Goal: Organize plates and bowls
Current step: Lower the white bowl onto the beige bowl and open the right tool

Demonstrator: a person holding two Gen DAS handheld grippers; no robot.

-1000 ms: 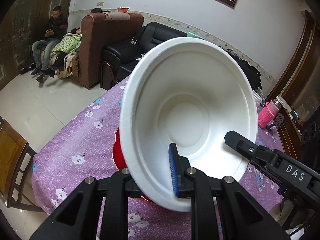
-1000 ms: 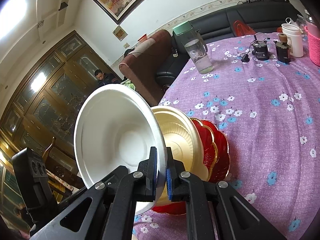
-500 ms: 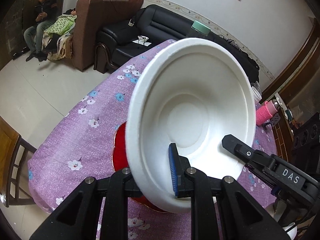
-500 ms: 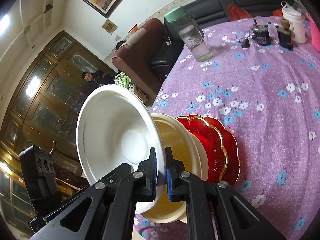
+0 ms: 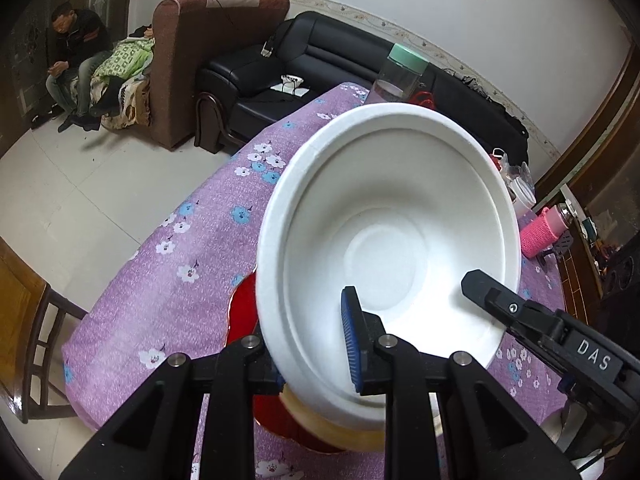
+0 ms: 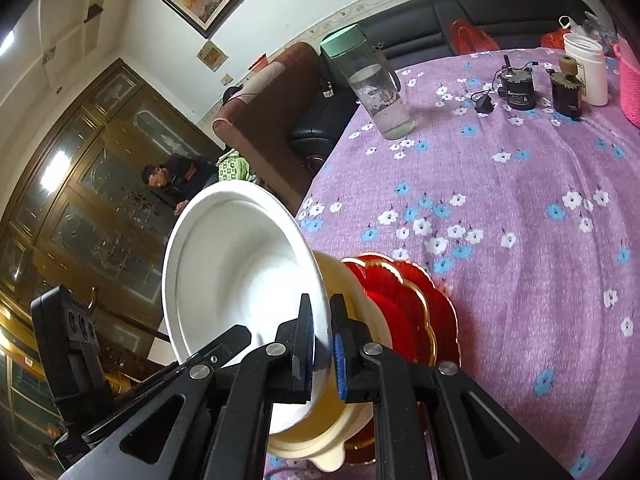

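A white foam bowl (image 5: pixel 392 248) is held tilted by both grippers. My left gripper (image 5: pixel 312 344) is shut on its near rim, one blue pad inside the bowl. My right gripper (image 6: pixel 322 350) is shut on the rim of the same white bowl (image 6: pixel 240 272) at another spot. Under it, a cream bowl (image 6: pixel 344 412) rests on red gold-edged plates (image 6: pixel 404 308) on the purple flowered tablecloth (image 6: pixel 520 216). The white bowl sits low into the cream bowl (image 5: pixel 340 432). The red plates (image 5: pixel 244 308) show partly in the left wrist view.
A water bottle with a green lid (image 6: pixel 368 84) stands at the table's far edge. Small dark jars (image 6: pixel 520 88), a white tub (image 6: pixel 588 68) and a pink knitted holder (image 5: pixel 540 232) stand far right. A wooden chair (image 5: pixel 20 320) is at the left edge.
The white bowl has come down with both grippers towards the cream bowl and now sits lower into it, tilted less steeply. Both grips are unchanged.
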